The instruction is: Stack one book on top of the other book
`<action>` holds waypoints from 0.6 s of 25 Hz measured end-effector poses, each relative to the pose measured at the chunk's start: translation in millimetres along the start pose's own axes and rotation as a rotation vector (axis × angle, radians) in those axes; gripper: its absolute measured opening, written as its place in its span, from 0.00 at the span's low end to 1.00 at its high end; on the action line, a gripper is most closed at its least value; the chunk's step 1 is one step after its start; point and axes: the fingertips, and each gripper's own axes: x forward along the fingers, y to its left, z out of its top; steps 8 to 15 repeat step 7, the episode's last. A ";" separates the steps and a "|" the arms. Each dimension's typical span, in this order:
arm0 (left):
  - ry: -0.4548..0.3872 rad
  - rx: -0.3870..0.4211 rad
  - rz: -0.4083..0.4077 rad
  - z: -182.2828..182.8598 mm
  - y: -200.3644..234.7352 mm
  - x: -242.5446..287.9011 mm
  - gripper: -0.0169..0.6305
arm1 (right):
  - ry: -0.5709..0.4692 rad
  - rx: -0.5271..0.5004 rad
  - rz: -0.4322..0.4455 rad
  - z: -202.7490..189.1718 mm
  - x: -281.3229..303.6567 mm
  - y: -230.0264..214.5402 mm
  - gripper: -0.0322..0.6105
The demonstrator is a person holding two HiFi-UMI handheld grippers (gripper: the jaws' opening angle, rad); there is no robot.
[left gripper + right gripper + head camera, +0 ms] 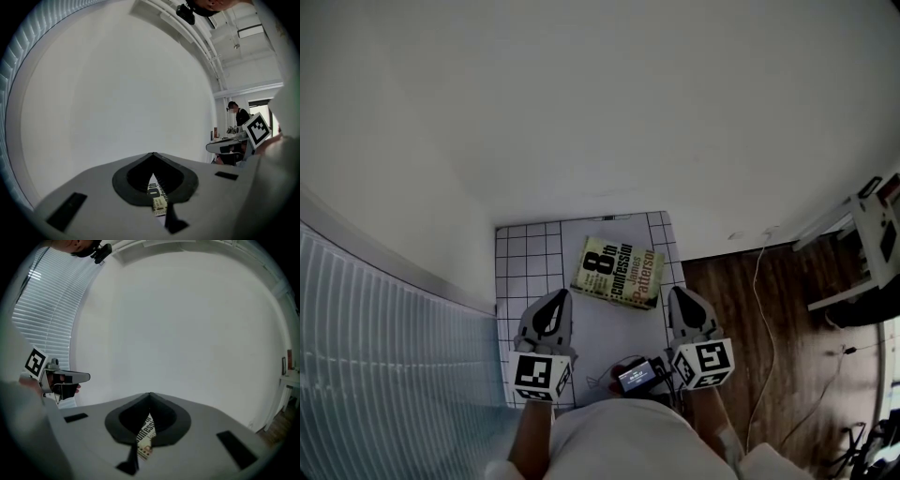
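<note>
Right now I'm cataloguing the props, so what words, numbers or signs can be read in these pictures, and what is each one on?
"8th confession": front cover of the book.
"James Patterson": same cover, beside the title.
Black-and-white square markers, no words: the cubes on the left gripper and right gripper.
The small screen near the person's chest: too small to read.
Smaller print on the cover: too blurred to read.

The left gripper (560, 296) and right gripper (678, 293) are grey shells with black insets. Each carries a white marker cube (542, 373) with black squares. A white short-sleeved shirt (619, 441) shows at bottom centre.
</note>
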 end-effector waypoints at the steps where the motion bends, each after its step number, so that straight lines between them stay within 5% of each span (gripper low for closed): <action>1: 0.002 -0.001 0.000 -0.7 -0.9 0.8 0.04 | 0.002 0.001 -0.001 -1.2 0.1 -1.3 0.06; 15: 0.007 -0.011 -0.009 -3.6 -6.7 6.7 0.04 | 0.004 0.018 -0.021 -4.8 1.1 -14.6 0.06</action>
